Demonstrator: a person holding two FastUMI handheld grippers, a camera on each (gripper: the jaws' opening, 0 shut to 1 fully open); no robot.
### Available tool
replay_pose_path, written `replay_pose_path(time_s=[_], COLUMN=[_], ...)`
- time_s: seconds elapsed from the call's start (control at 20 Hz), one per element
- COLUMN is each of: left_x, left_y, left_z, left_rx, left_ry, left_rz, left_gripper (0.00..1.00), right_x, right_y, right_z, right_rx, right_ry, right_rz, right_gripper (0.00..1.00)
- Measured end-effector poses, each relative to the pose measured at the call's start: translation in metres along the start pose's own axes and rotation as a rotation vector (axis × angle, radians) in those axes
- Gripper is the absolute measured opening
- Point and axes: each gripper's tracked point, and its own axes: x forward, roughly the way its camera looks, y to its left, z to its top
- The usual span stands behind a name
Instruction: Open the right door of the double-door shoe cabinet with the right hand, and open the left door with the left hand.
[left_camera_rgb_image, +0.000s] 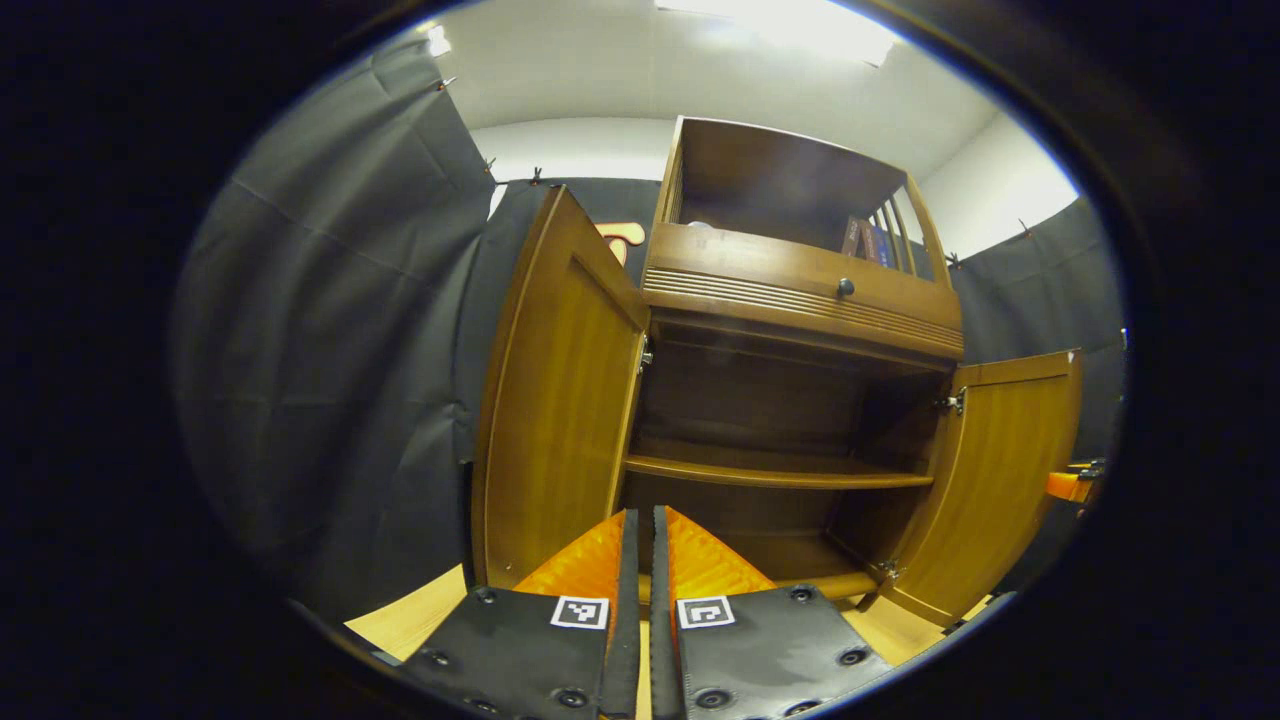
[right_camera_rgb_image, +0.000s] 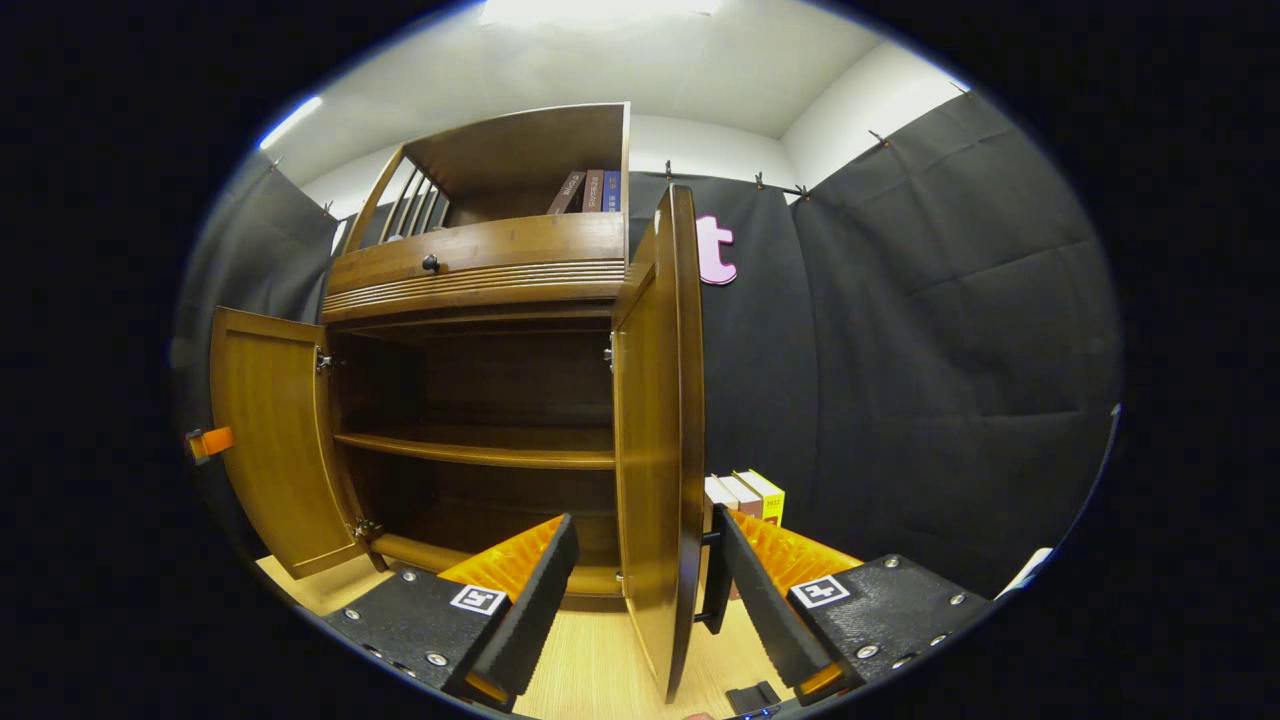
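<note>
Dark cloth wall (left_camera_rgb_image: 330, 380) hung on both sides, pinned with small clips along the top edge. White ceiling (left_camera_rgb_image: 600, 70) with a bright light panel (left_camera_rgb_image: 790, 25) overhead. Light wooden floor (right_camera_rgb_image: 590, 670) below. A few books (right_camera_rgb_image: 590, 190) standing and leaning in the open top compartment, beside a slatted side rail (right_camera_rgb_image: 415, 210). Small boxes (right_camera_rgb_image: 745, 492) standing on the floor against the cloth, one with a yellow top.

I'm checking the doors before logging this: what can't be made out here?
- Right gripper view: whether the right tool touches the right door; the door edge stands between its open fingers, contact unclear.
- Left gripper view: the left door handle; this side shows none.
- Both views: book titles, too small.
</note>
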Motion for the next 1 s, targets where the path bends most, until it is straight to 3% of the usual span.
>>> replay_pose_path(time_s=[0.15, 0.2, 0.4, 0.55, 0.6, 0.8, 1.0], left_x=[0.010, 0.013, 0.013, 0.015, 0.017, 0.026, 0.027], left_y=[-0.016, -0.017, -0.035, -0.055, -0.059, -0.067, -0.069], left_z=[-0.005, -0.009, -0.020, -0.028, -0.025, -0.020, -0.021], left_rx=[0.041, 0.041, 0.030, 0.035, 0.037, 0.086, 0.092], left_ry=[0.021, 0.031, 0.012, 0.023, 0.014, -0.019, -0.027], left_rz=[-0.038, -0.029, -0.039, -0.071, -0.069, -0.055, -0.056], left_gripper=[0.14, 0.10, 0.65, 0.78, 0.82, 1.00, 0.98], right_x=[0.006, 0.007, 0.008, 0.012, 0.014, 0.014, 0.011], right_y=[-0.002, -0.001, 0.006, 0.003, 0.002, -0.007, -0.008], right_z=[-0.008, -0.010, -0.016, -0.016, -0.018, -0.019, -0.017], right_rx=[-0.015, -0.020, 0.010, 0.007, 0.003, 0.053, 0.077], right_ry=[-0.013, -0.014, -0.013, -0.028, -0.024, -0.021, -0.024], right_rz=[0.002, 0.004, 0.026, 0.019, 0.017, 0.011, 0.025], right_gripper=[0.88, 0.88, 0.88, 0.88, 0.95, 0.95, 0.95])
